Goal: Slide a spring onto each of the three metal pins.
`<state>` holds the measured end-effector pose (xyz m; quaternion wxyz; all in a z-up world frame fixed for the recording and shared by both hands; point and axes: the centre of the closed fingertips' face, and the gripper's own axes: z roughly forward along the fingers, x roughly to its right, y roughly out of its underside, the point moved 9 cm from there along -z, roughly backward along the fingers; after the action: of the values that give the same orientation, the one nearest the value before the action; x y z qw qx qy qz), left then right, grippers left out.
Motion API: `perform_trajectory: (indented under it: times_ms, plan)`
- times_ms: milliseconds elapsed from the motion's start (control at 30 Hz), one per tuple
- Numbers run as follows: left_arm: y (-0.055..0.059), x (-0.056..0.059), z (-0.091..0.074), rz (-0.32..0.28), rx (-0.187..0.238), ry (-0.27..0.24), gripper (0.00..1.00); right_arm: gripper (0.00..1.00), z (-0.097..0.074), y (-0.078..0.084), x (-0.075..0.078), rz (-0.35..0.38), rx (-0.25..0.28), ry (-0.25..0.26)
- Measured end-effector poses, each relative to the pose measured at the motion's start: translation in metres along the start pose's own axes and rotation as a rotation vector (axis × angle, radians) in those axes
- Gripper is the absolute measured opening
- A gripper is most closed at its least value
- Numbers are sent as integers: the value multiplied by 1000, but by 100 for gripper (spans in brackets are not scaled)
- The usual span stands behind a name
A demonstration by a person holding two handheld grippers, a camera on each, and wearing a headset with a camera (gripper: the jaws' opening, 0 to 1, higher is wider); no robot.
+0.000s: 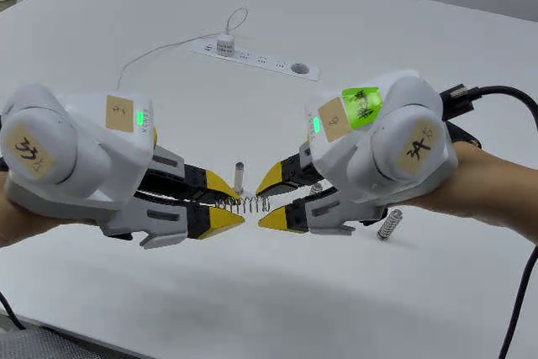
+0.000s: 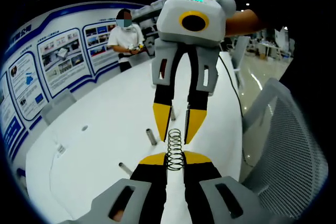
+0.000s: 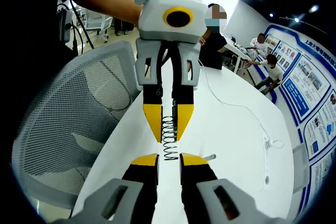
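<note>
A thin wire spring point(image 1: 250, 204) lies level between my two grippers just above the white table point(image 1: 353, 292). My left gripper point(image 1: 229, 202) is shut on one end of it point(image 2: 175, 153). The spring's free end point(image 3: 169, 148) reaches between the yellow tips of my right gripper point(image 1: 271, 199), whose jaws stand apart and do not pinch it. An upright metal pin point(image 1: 239, 176) stands just behind the spring. In the left gripper view two pins point(image 2: 151, 136) point(image 2: 125, 169) rise from the table to the left. A second spring point(image 1: 389, 224) lies on the table by the right gripper.
A white power strip point(image 1: 252, 58) with a plugged-in adapter and a cable lies at the far side of the table. A grey mesh chair point(image 2: 283, 145) point(image 3: 79, 129) stands at the table's near edge. People stand by wall posters in the background.
</note>
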<state>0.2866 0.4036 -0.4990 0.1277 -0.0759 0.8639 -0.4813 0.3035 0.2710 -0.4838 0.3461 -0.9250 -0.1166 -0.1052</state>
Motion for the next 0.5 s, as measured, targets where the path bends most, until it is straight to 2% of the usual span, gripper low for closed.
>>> perform_trajectory:
  times_ms: [100, 300, 500]
  plan:
    - [-1, 1, -1, 0, 12, 9, 11, 12, 0, 0, 0, -2, 16, -4]
    - [-1, 1, -1, 4, 14, 14, 11, 11, -1, -1, 0, 19, 29, -18]
    - [-1, 1, -2, 9, 16, 11, 11, 11, -7, -2, 3, 68, 81, -34]
